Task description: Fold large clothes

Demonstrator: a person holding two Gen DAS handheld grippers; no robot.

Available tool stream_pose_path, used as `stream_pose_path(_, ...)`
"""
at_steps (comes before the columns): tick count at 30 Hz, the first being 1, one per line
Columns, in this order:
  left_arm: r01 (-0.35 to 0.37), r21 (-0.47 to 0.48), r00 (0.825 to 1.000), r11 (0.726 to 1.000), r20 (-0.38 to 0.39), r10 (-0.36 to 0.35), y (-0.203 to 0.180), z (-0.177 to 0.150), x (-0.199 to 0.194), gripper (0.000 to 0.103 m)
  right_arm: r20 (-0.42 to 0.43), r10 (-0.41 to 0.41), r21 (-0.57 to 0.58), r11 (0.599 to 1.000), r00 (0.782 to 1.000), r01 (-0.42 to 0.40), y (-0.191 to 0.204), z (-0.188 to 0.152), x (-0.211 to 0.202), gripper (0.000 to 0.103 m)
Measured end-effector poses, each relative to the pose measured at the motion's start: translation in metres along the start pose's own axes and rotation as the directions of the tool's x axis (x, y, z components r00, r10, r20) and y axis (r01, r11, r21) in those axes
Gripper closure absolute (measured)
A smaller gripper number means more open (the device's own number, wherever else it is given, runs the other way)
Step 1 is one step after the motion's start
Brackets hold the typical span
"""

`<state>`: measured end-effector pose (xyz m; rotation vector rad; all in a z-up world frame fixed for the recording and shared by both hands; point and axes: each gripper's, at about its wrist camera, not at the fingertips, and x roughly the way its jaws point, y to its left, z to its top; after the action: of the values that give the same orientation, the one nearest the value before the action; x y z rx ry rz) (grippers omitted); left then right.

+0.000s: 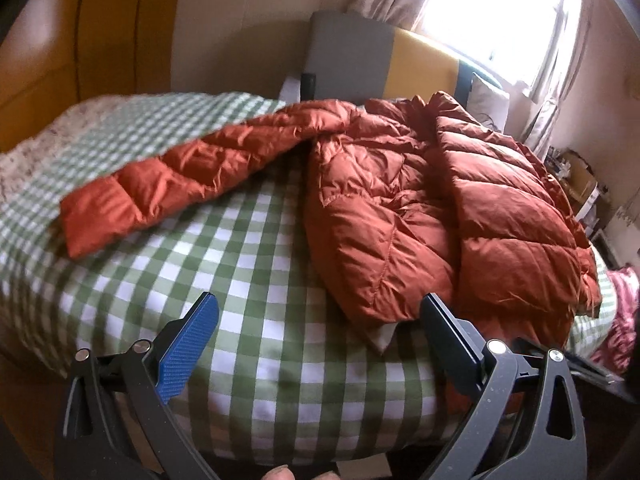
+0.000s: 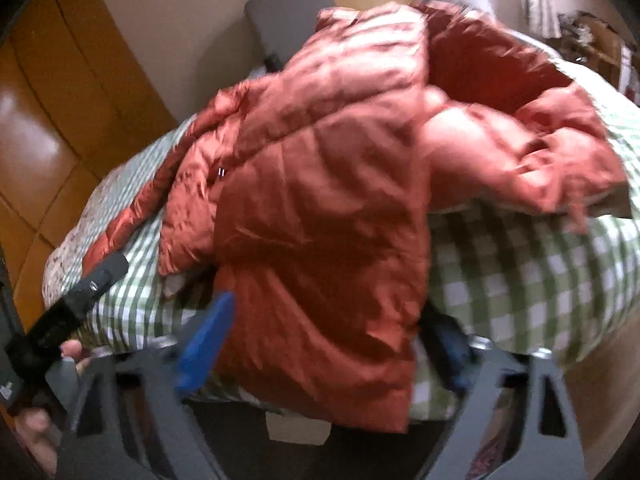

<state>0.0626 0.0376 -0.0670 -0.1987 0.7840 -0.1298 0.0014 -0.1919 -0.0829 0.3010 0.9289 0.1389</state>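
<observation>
An orange quilted puffer jacket (image 1: 400,208) lies on a bed with a green-and-white checked cover (image 1: 260,280). One sleeve (image 1: 160,184) stretches out to the left. My left gripper (image 1: 320,320) is open just above the cover, and the jacket's hem lies beside its right finger (image 1: 444,340). The right wrist view is blurred. There a front panel of the jacket (image 2: 320,200) hangs down between the wide-apart fingers of my right gripper (image 2: 332,332), which is open. The left gripper (image 2: 80,300) and a hand (image 2: 68,352) show at its lower left.
A wooden wardrobe (image 1: 60,60) stands to the left of the bed. A grey and yellow headboard (image 1: 352,52) and a pillow (image 1: 488,104) are at the far end under a bright window (image 1: 500,8). Boxes and clutter (image 1: 576,176) and a pink-red cloth (image 1: 620,312) lie to the right.
</observation>
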Motion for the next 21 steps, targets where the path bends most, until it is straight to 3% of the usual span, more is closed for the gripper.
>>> stream_pose_path(2,0.011,-0.005,0.999,1.0,-0.035,-0.011,0.005,0.001,0.006,0.004,-0.015,0.016,-0.052,0.998,1.0,-0.017,0.006,0.002,0.005,0.053)
stream_pose_path(3,0.01,0.002,0.999,1.0,-0.051,-0.01,0.005,0.002,0.008,0.004,-0.008,0.014,-0.094,0.995,1.0,-0.015,0.01,0.003,0.003,0.073)
stream_pose_path(4,0.001,0.017,0.999,1.0,-0.054,0.0,0.006,0.002,0.01,0.004,0.001,0.014,-0.132,0.991,1.0,-0.013,0.014,0.004,-0.001,0.087)
stream_pose_path(8,0.055,0.002,0.997,0.998,-0.061,-0.055,0.011,0.009,0.017,0.004,0.093,0.048,-0.268,0.963,0.995,-0.022,0.018,0.025,-0.045,0.093)
stream_pose_path(10,0.08,-0.025,0.993,0.996,-0.081,-0.082,0.015,0.016,0.026,0.004,0.183,0.052,-0.279,0.96,0.982,0.001,0.009,0.046,-0.077,0.094)
stream_pose_path(12,0.093,-0.05,0.991,0.994,-0.094,-0.097,0.017,0.022,0.035,0.01,0.305,0.025,-0.23,0.972,0.952,0.048,-0.015,0.079,-0.112,0.094)
stream_pose_path(14,0.118,-0.08,0.985,0.99,-0.114,-0.126,0.018,0.029,0.044,0.019,0.395,-0.028,-0.153,0.984,0.918,0.096,-0.043,0.114,-0.134,0.094)
stream_pose_path(17,0.148,-0.099,0.978,0.984,-0.13,-0.16,0.016,0.036,0.056,0.021,0.482,-0.191,-0.013,0.974,0.855,0.225,-0.097,0.166,-0.145,0.094)
stream_pose_path(21,0.179,-0.119,0.966,0.977,-0.167,-0.197,0.015,0.044,0.072,0.027,0.445,-0.375,0.21,0.926,0.813,0.313,-0.182,0.223,-0.133,0.095)
